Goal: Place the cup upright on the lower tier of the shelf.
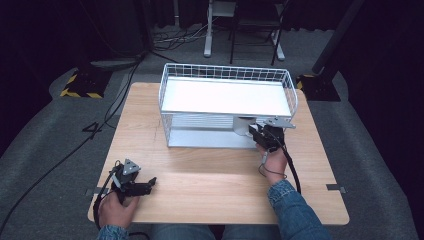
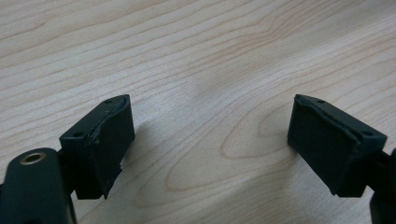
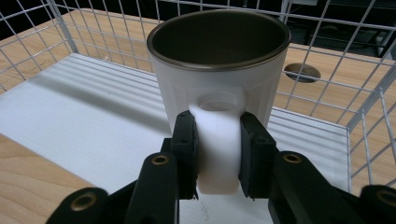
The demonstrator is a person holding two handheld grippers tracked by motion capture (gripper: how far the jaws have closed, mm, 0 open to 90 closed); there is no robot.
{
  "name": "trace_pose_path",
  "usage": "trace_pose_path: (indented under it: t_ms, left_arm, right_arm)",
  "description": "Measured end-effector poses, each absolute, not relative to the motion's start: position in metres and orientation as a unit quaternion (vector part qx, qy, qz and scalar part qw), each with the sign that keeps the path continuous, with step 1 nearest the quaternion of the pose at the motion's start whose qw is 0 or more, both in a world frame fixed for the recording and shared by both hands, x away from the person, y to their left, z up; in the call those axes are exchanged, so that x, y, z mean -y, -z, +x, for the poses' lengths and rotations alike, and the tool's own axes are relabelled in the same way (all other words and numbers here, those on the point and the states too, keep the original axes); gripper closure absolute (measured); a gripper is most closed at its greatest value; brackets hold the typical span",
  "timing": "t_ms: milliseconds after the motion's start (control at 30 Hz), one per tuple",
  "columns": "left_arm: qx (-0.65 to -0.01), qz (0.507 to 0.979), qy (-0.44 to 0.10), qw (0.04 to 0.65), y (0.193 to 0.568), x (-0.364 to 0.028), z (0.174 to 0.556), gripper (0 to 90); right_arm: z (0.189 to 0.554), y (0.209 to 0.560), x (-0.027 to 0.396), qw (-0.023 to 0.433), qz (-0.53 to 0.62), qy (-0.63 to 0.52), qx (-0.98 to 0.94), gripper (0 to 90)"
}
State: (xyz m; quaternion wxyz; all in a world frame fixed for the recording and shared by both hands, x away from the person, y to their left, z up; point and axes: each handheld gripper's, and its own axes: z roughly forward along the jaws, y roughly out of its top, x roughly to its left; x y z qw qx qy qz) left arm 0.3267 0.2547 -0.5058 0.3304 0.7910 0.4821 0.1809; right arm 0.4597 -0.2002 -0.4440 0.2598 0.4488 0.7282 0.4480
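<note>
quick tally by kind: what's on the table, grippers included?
Mugs: 1, white mug, upright on the rack's lower shelf, its handle clamped by the right gripper
Wire racks: 1, white rack, two tiers
Grippers: 2, the right one above and the left gripper, jaws apart over bare table
Total: 4

The mug (image 3: 219, 88) is showing white outside, with a dark metallic grey lining and rim. The wire rack (image 1: 227, 75) is gleaming white, its shelves plain white too. The table (image 1: 200, 170) is showing pale wood with wavy brown grain. Both grippers, left (image 1: 145, 186) and right (image 3: 218, 158), are looking black, with small brass-coloured fittings. The sleeve (image 1: 295, 210) is showing blue denim.
</note>
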Motion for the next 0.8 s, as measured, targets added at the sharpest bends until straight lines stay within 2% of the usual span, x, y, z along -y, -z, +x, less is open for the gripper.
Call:
trace_pose_path:
  t_ms: [267, 800]
  left_arm:
    - [-0.482, 0.791, -0.181, 0.33, 0.5058, -0.2547, 0.3267, 15.0]
    - [-0.482, 0.791, -0.181, 0.33, 0.5058, -0.2547, 0.3267, 15.0]
  right_arm:
    - [0.4589, 0.4458, 0.2016, 0.259, 0.456, -0.434, -0.733, 70.0]
    - [0.4523, 0.4399, 0.2005, 0.274, 0.444, -0.431, -0.736, 55.7]
